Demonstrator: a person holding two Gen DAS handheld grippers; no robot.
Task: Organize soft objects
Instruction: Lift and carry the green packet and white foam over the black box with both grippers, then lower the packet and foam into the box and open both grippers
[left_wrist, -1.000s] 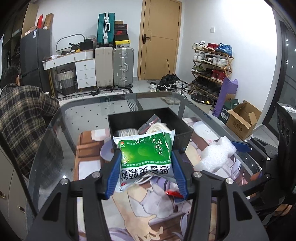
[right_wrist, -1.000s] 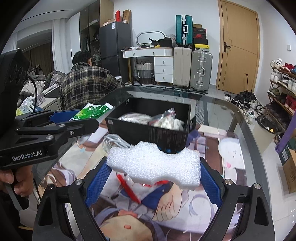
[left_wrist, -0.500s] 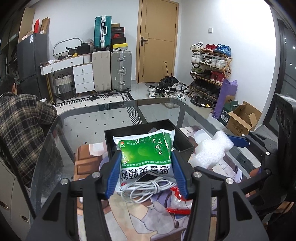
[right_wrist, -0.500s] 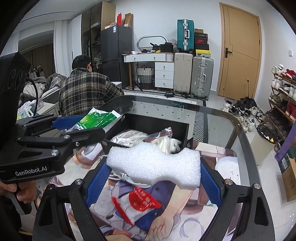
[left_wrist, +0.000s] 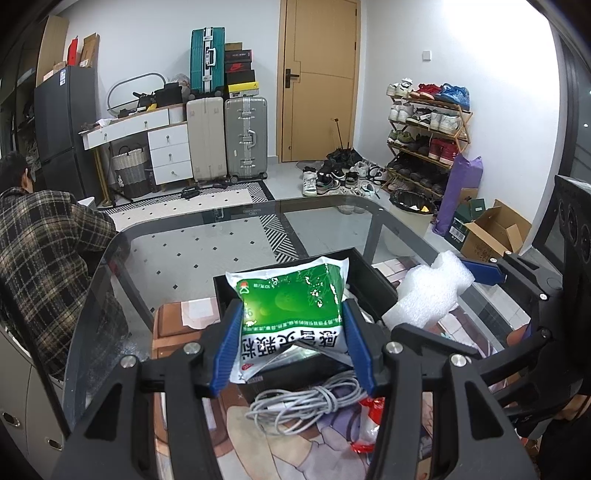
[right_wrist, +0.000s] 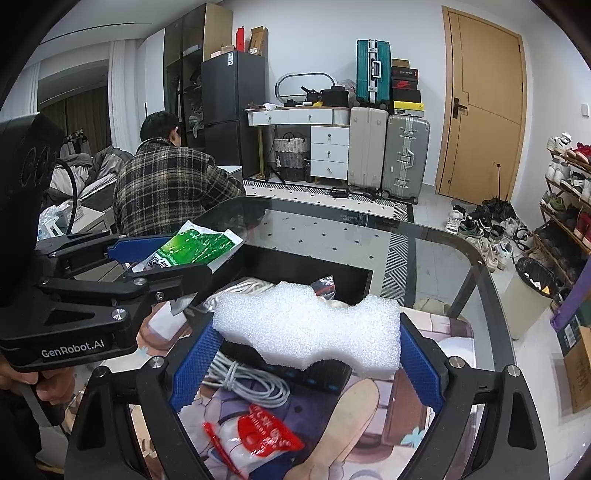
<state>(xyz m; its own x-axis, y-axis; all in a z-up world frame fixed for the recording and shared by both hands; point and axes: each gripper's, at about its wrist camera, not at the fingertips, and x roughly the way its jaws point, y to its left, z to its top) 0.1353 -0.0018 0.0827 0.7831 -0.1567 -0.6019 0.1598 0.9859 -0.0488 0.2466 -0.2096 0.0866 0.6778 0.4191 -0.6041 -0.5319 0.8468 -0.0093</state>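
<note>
Left claw clamped on green packet, right claw gripping white foam block; both over black bin on glass surface.

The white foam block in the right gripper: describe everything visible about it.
The foam block is white, with a coarse, bubbly, expanded-foam look and a wavy outline: notched along its top edge and its lower front edge. It is off the table, lying roughly level, clamped endwise between the right gripper's blue fingers, which press on its two short ends. It hangs over the near wall of the black bin, above a coiled grey cable. Nothing else visibly touches it.
</note>
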